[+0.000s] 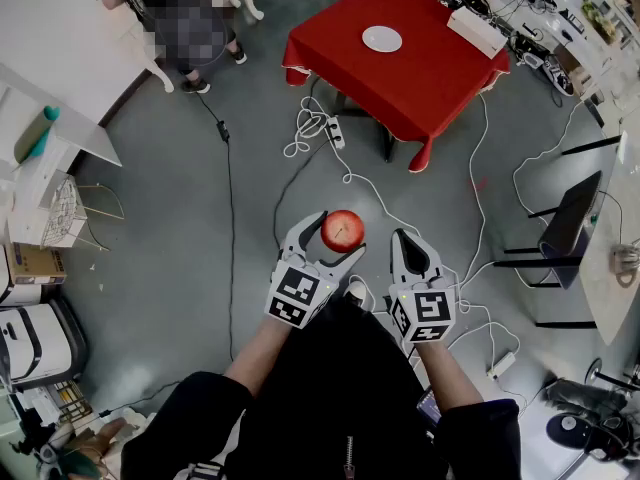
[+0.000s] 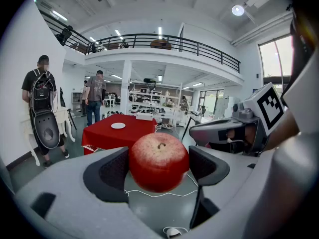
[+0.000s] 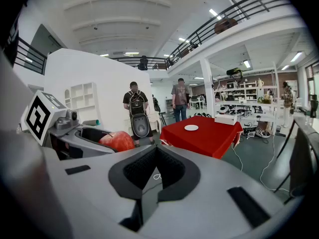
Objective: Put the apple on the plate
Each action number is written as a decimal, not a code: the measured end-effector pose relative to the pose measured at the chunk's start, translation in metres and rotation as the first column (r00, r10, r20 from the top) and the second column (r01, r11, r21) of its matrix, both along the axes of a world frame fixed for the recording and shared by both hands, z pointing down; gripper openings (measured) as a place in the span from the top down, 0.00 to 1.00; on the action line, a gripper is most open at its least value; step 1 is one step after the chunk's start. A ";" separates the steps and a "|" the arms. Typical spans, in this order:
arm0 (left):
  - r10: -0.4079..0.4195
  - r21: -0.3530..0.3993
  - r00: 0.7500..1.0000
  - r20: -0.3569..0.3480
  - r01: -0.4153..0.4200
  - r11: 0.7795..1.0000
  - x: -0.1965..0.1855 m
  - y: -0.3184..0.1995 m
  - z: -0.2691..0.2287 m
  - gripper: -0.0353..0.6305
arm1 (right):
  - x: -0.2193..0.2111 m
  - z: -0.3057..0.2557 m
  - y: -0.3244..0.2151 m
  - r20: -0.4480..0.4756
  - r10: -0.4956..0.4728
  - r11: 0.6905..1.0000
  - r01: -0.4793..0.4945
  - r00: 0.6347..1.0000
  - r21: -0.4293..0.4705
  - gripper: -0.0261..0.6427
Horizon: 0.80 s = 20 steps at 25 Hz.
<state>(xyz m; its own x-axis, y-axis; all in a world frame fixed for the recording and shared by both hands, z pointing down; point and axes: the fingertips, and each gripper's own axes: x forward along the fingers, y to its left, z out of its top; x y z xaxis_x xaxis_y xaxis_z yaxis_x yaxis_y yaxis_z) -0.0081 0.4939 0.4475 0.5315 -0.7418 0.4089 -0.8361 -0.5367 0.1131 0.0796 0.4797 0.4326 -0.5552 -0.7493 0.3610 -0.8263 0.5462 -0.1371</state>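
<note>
A red apple sits between the two jaws of my left gripper, held in the air above the grey floor. In the left gripper view the apple fills the gap, both dark pads against its sides. My right gripper hovers just right of it, jaws shut and nothing in them; its pads meet. A small white plate lies on a red-clothed table some way ahead. The plate also shows in both gripper views.
White cables and a power strip trail across the floor between me and the table. A white box lies on the table's far right. A person stands at the far left, a black chair at the right.
</note>
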 end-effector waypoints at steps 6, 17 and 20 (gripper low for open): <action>-0.004 -0.001 1.000 -0.008 0.004 1.000 0.004 0.001 0.001 0.38 | 0.002 0.002 0.001 0.009 0.002 1.000 -0.002 1.000 -0.007 0.94; -0.011 -0.001 1.000 -0.002 0.011 1.000 0.016 0.001 0.000 0.38 | 0.013 0.003 0.004 0.047 0.000 1.000 0.001 0.999 -0.011 0.94; -0.018 -0.007 1.000 -0.010 0.018 1.000 0.020 0.002 0.002 0.38 | 0.016 0.004 0.007 0.049 -0.008 1.000 0.009 0.999 -0.018 0.94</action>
<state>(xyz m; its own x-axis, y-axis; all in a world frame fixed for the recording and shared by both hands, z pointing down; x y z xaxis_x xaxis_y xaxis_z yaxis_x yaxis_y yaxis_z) 0.0118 0.4958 0.4490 0.5217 -0.7486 0.4091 -0.8447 -0.5205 0.1249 0.0951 0.4866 0.4367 -0.5787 -0.7380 0.3471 -0.8139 0.5500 -0.1873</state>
